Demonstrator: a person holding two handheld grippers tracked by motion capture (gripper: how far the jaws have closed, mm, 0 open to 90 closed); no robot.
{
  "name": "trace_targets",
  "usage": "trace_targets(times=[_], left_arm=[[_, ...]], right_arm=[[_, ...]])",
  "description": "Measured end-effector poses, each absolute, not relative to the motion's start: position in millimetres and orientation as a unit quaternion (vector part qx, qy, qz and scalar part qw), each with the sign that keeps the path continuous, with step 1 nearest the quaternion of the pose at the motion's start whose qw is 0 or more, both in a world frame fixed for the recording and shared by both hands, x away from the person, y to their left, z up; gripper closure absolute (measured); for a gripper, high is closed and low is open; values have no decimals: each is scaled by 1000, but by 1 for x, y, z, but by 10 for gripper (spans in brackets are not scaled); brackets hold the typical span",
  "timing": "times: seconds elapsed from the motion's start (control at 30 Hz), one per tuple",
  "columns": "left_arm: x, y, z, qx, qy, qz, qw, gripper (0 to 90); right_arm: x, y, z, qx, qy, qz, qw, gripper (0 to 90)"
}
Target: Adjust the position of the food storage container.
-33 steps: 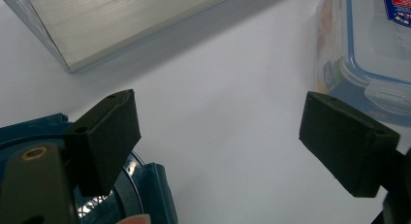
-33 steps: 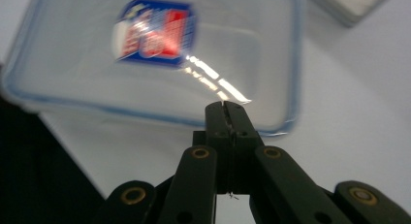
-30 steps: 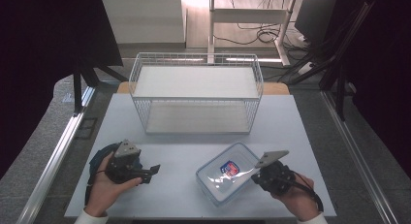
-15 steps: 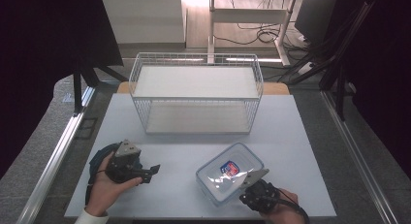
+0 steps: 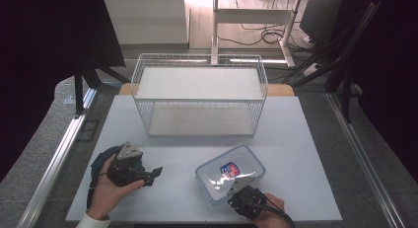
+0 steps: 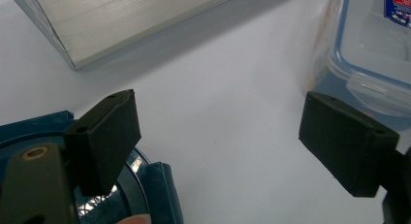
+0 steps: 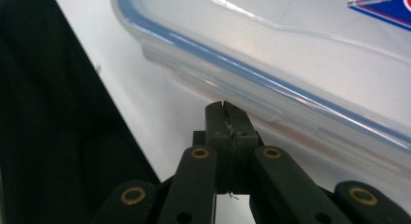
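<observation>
A clear plastic container (image 5: 230, 170) with a blue-sealed lid and a red-and-blue label lies on the white table (image 5: 305, 139), near the front. My right gripper (image 5: 238, 187) is at its near edge, held low. In the right gripper view the gripper (image 7: 227, 112) is shut with nothing between the jaws, and its tips reach the flap on the container's side (image 7: 271, 83); I cannot tell if they touch. My left gripper (image 5: 156, 172) rests at the front left and points toward the container. Its jaws stand wide apart over bare table (image 6: 223, 132), open and holding nothing.
A white wire basket (image 5: 199, 95) stands at the back middle of the table. A dark blue round object (image 6: 150, 185) lies under the left hand. The table's front edge (image 7: 116, 117) runs right beside the right gripper, with darkness beyond it.
My right gripper has moved left and down, from the container's right side to its near edge by the table front. The left gripper has stayed put.
</observation>
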State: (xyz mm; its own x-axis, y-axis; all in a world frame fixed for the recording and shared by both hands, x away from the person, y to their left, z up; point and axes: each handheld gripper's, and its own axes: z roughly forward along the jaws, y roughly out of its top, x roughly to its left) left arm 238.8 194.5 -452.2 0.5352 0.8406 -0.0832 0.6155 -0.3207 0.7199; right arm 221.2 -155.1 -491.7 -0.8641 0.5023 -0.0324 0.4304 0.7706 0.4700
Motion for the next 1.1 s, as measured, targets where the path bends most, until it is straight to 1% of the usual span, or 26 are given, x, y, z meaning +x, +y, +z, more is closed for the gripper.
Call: trace_targets(times=[0.2,0.23,0.63,0.9,1.1], left_arm=[[239,191,-453,799,455,150,363,143],[239,190,-453,801,453,150,363,142],[239,189,-452,798,453,147,369,143],[240,186,-455,801,451,146,365,138],[239,186,-453,795,456,145,372,134]], right_arm=[[225,-135,-497,257,931,245,90,891],[227,-125,-498,260,928,251,92,891],[237,-93,-503,264,920,274,89,891],[239,-88,-503,263,919,279,92,890],[227,-98,-486,255,915,299,95,890]])
